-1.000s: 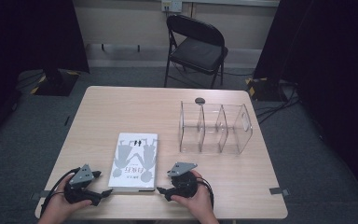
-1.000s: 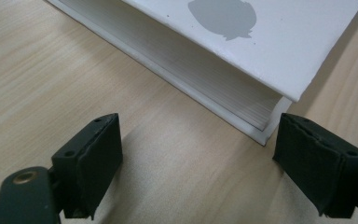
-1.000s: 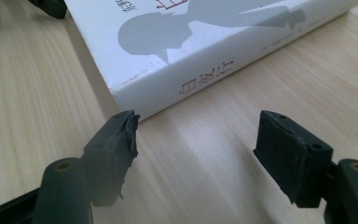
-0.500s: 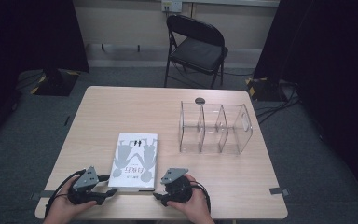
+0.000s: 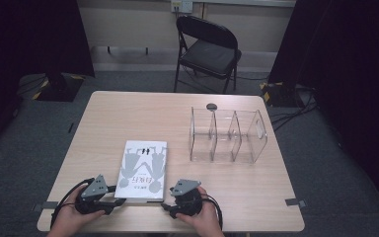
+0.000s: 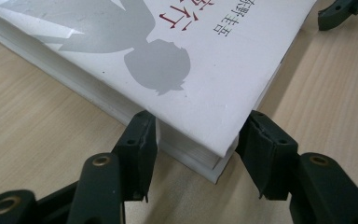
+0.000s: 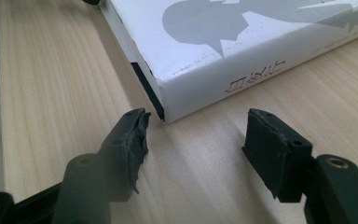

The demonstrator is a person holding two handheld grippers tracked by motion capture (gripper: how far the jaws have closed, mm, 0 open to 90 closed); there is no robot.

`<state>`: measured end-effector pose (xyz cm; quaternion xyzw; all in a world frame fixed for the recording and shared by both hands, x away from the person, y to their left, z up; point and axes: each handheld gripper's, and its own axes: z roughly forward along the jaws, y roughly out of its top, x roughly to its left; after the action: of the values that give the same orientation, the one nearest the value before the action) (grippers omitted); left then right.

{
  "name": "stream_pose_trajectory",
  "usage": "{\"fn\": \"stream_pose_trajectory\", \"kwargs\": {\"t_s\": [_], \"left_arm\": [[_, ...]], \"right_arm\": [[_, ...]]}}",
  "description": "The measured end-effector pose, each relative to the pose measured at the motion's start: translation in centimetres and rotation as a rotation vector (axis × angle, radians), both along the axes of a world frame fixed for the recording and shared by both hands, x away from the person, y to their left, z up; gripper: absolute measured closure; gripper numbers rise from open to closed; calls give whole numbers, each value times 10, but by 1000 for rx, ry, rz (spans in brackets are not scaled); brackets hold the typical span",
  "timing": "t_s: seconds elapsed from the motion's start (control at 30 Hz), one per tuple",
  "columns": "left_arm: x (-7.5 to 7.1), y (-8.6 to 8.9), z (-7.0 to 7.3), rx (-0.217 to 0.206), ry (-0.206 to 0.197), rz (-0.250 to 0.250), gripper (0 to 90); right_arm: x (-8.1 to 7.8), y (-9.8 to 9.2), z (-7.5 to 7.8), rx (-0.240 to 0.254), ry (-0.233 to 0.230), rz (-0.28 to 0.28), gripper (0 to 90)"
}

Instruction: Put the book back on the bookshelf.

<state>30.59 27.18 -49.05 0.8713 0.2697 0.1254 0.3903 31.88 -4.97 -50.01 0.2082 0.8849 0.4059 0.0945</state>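
Note:
A thick white book (image 5: 143,168) with grey figures on its cover lies flat near the table's front edge. My left gripper (image 5: 119,201) sits at its near left corner. In the left gripper view the jaws (image 6: 198,140) have just been closing, and both pads now press the two edges of the book (image 6: 205,70) at that corner. My right gripper (image 5: 166,207) is at the near right corner. In the right gripper view its jaws (image 7: 196,130) have narrowed but stand open, with the book's corner (image 7: 191,70) just ahead of them, close to one fingertip (image 7: 137,126).
A clear acrylic organiser (image 5: 227,136) with three compartments stands on the right half of the wooden table (image 5: 128,113). A small black disc (image 5: 211,105) lies behind it. A black folding chair (image 5: 207,49) stands beyond the far edge.
The left jaws have closed onto the book's near left corner. The right gripper has edged left to the near right corner and its jaws have narrowed. The book has not moved.

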Motion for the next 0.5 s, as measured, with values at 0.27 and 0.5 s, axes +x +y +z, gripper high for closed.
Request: {"fn": "stream_pose_trajectory", "kwargs": {"t_s": [0.27,0.5], "left_arm": [[-1,0,0,2,4,7,475],[-2,-5,-4,18,19,26,436]], "right_arm": [[-2,5,0,-1,-1,-3,404],[-3,9,0,8,-2,-10,506]]}}
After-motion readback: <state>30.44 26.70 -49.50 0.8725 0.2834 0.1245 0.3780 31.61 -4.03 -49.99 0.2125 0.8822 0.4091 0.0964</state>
